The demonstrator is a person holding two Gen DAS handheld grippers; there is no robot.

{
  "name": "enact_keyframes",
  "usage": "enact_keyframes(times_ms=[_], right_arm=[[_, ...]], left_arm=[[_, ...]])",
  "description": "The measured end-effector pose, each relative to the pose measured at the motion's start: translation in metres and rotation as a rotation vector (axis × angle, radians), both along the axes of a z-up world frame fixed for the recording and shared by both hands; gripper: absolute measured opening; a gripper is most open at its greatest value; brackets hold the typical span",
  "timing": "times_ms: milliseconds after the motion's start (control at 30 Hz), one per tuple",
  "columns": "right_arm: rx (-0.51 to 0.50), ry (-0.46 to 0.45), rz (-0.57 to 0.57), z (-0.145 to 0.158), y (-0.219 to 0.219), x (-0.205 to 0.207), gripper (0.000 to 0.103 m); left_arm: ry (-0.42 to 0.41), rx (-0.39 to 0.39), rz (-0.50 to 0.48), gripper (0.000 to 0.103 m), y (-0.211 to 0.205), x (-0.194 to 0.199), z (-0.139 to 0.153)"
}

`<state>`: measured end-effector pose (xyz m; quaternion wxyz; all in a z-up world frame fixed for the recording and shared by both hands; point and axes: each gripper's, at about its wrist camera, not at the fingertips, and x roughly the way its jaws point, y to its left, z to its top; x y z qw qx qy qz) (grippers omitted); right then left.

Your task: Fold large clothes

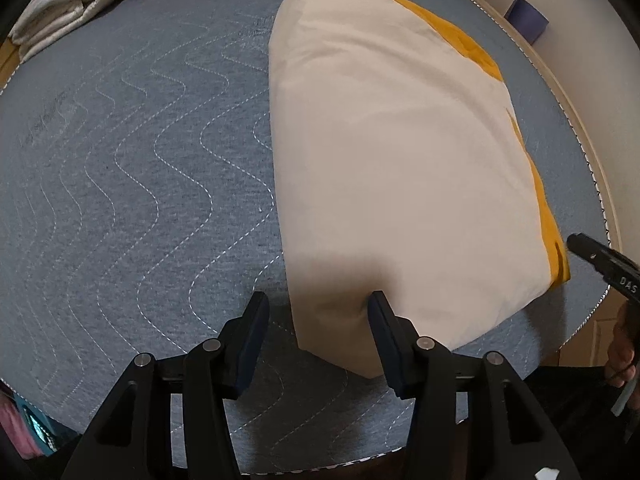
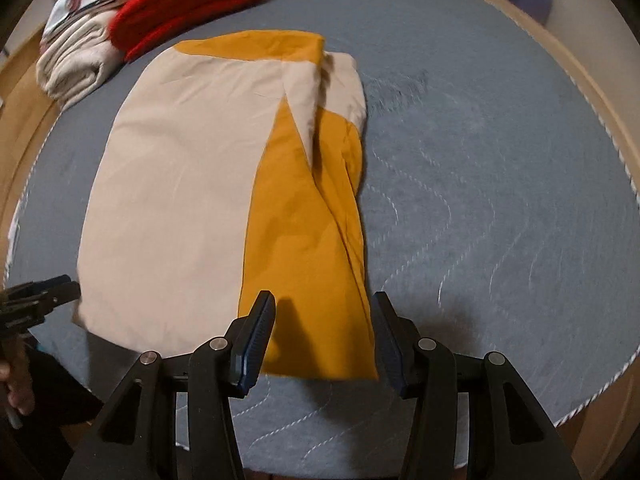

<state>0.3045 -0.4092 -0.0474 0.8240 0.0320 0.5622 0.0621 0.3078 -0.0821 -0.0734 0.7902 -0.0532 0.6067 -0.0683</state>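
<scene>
Tabletop with pale wood rim (image 2: 600, 92), covered by a grey-blue quilted pad (image 2: 500, 160) with wavy white stitching. On the pad: folded cream-and-mustard garment (image 2: 180, 184), flat; at the far edge, folded cream towel (image 2: 72, 68) touching red knit (image 2: 180, 4).

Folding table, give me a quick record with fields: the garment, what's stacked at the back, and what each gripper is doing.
surface: blue quilted pad
garment: cream and mustard garment, folded into a long flat shape, mustard panel on its right side
back of pad: red folded item beside a cream folded stack
left gripper: open, above the garment's near left corner, gripping nothing
right gripper: open, above the mustard near edge, gripping nothing
fold status: partly folded, not yet compact
</scene>
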Motion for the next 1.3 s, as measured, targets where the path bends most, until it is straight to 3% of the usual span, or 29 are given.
enact_keyframes(times_ms=[133, 200, 300, 367, 433, 500, 533, 633, 667, 700, 800, 867, 1000, 1133, 1300], right_arm=[[-0.026, -0.108, 0.007, 0.019, 0.019, -0.008, 0.051], [-0.026, -0.104, 0.037, 0.018, 0.03, -0.01, 0.052], [-0.149, 0.016, 0.061, -0.019, 0.039, -0.009, 0.052], [-0.191, 0.123, 0.031, -0.045, 0.029, -0.009, 0.052], [-0.194, 0.133, -0.018, -0.047, 0.019, -0.012, 0.052], [-0.181, 0.062, -0.06, -0.029, 0.013, -0.02, 0.052], [-0.166, -0.015, -0.082, -0.009, 0.011, -0.029, 0.052], [-0.139, -0.238, -0.096, 0.045, 0.014, -0.067, 0.052], [-0.131, -0.296, -0.094, 0.058, 0.017, -0.08, 0.053], [-0.116, -0.366, -0.095, 0.075, 0.02, -0.099, 0.057], [-0.073, -0.523, -0.123, 0.111, 0.027, -0.155, 0.092], [-0.066, -0.583, -0.146, 0.125, 0.034, -0.187, 0.1], [-0.073, -0.618, -0.189, 0.142, 0.047, -0.239, 0.1], [-0.094, -0.589, -0.235, 0.142, 0.059, -0.277, 0.1], [-0.128, -0.543, -0.156, 0.127, 0.08, -0.296, 0.1]], left_arm=[[-0.044, 0.003, -0.002, 0.048, 0.001, -0.003, 0.009], [-0.035, 0.038, 0.0, 0.048, 0.001, -0.006, -0.001], [-0.014, 0.058, 0.011, 0.056, 0.003, -0.011, -0.016], [-0.041, 0.07, 0.01, 0.056, 0.004, -0.016, -0.008], [-0.105, 0.09, 0.001, 0.056, 0.004, -0.029, 0.011], [-0.184, 0.101, -0.021, 0.056, 0.004, -0.047, 0.035], [-0.231, 0.116, -0.035, 0.06, 0.003, -0.057, 0.05], [-0.363, 0.129, -0.017, 0.088, 0.006, -0.093, 0.09], [-0.39, 0.12, -0.004, 0.091, 0.008, -0.099, 0.099], [-0.426, 0.103, 0.016, 0.092, 0.009, -0.113, 0.111], [-0.49, 0.081, 0.073, 0.098, 0.01, -0.146, 0.131], [-0.518, 0.06, 0.099, 0.101, 0.007, -0.173, 0.139], [-0.512, 0.027, 0.124, 0.102, 0.003, -0.217, 0.14], [-0.514, 0.052, 0.14, 0.102, -0.009, -0.259, 0.12], [-0.426, 0.051, 0.039, 0.102, -0.034, -0.257, 0.087]])
